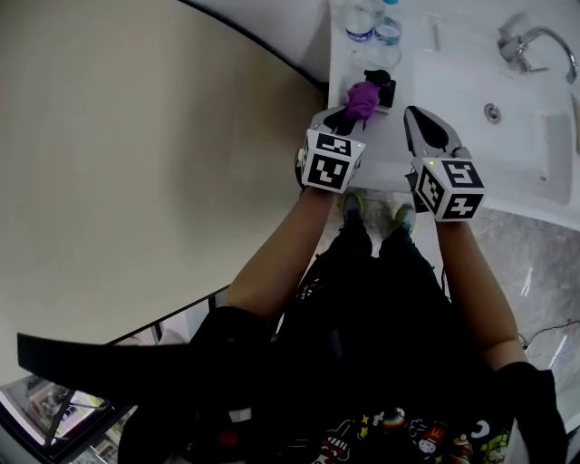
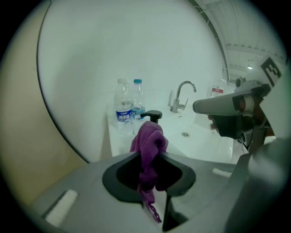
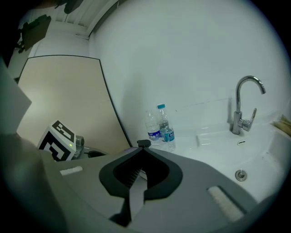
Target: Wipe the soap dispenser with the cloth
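Left claw (image 1: 350,116), head view: jaws clamped on the purple cloth (image 1: 363,98), which sits at the left side of the black soap dispenser (image 1: 385,88) on the white worktop (image 1: 453,77). Right claw (image 1: 412,112) is just right of the dispenser, jaws together, nothing held. Two water bottles (image 1: 373,23) stand beyond the dispenser; the faucet (image 1: 536,41) is well to its right.

Left gripper view: cloth pinched between the jaws (a tail hangs below them). The dispenser's pump head shows directly behind the cloth; contact cannot be confirmed.

Right gripper view: jaw tips meet, empty. The dispenser's pump head is just past them, with the bottles behind it.
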### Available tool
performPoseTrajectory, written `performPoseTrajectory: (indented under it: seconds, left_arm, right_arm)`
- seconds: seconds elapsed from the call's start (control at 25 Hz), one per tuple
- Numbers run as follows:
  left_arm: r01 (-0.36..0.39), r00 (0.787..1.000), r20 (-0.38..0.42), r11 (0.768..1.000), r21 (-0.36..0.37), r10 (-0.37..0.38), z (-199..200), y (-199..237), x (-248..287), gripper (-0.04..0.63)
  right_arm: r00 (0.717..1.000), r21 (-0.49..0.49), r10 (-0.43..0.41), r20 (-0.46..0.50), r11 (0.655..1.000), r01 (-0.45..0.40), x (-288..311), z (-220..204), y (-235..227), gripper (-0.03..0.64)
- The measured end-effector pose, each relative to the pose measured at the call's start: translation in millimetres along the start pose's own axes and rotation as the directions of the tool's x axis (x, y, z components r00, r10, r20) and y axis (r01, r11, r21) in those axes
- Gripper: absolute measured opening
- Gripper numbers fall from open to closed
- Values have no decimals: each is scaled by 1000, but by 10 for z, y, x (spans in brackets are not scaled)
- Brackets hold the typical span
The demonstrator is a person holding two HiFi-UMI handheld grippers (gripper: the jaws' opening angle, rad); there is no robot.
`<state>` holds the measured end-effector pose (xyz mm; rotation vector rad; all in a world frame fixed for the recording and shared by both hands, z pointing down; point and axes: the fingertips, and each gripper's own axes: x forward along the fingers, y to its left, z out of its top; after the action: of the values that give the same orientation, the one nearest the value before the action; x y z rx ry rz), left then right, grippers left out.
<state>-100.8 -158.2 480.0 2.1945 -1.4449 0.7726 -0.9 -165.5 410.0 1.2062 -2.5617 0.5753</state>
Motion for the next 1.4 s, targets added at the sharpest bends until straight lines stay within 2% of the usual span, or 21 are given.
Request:
performPoseTrajectory:
  seconds: [0.16,0.4,0.76,1.0,1.28,1.4]
  left_arm:
    - [46,999,21,997,58,-48,137,260,67,78]
    - [124,991,31,983,133,-129,368,409,311,78]
    - [171,984,-85,967,188,-158,67,400,572,78]
    - [244,967,-139,940,239,-216,-143,204,453,78]
    - [326,941,-166,918,227,-294,-329,4,220,78]
    - [330,941,-152,917,225,-302,-284,-6,123,78]
  right_arm:
    - [999,-4,-53,10,999,53,80,49,112,24]
    - [992,0,-127,16,992,127,183,110,125,25]
    - [984,24,-180,2,983,180,229,21,103,25]
    - [985,35,-173,0,984,173,276,-38,132,25]
    - [985,33,-170,6,985,170,248,-40,174,25]
    - [985,35,-174,11,984,173,207,-27,161,25]
